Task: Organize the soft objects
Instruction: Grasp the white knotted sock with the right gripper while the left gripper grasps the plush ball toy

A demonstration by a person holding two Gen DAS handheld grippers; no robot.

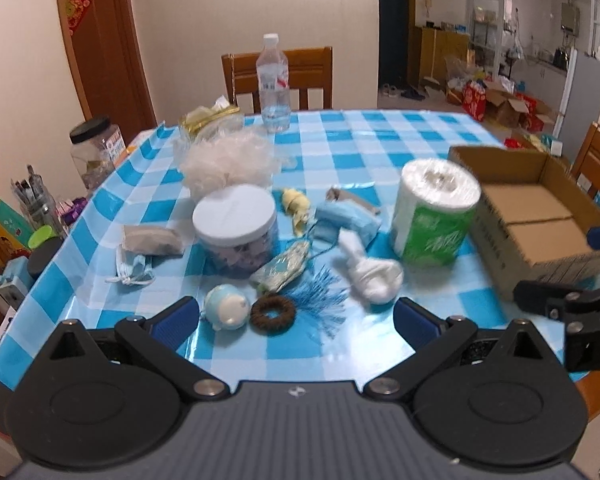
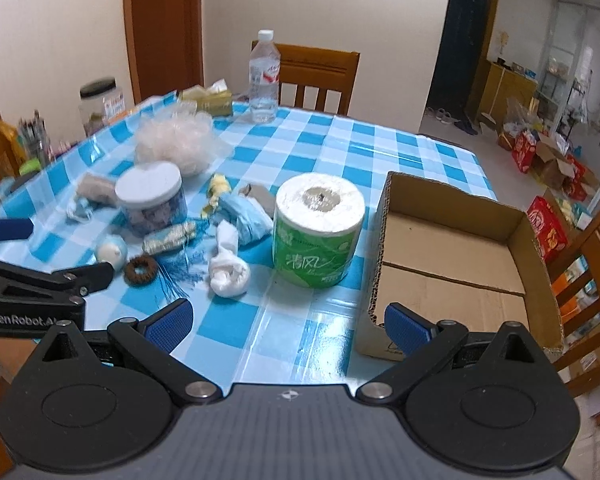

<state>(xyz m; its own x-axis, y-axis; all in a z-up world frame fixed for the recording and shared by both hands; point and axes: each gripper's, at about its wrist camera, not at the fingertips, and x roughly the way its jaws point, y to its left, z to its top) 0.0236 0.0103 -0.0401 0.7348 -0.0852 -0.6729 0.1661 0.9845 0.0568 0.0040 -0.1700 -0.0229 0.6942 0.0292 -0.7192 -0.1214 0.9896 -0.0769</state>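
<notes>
The left gripper (image 1: 296,316) hangs spread and empty over the brown hair tie (image 1: 273,313). To its right, the knotted white sock (image 1: 374,276) lies mid-table: light and squashy, probably best pinched at its bulb. Beyond that, the cardboard box (image 2: 456,252) sits behind the spread, empty right gripper (image 2: 288,324).

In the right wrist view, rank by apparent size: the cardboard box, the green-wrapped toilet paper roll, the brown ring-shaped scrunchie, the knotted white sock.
1. Open brown cardboard box
2. Green-wrapped toilet paper roll
3. Knotted white sock
4. Brown ring-shaped scrunchie
</notes>
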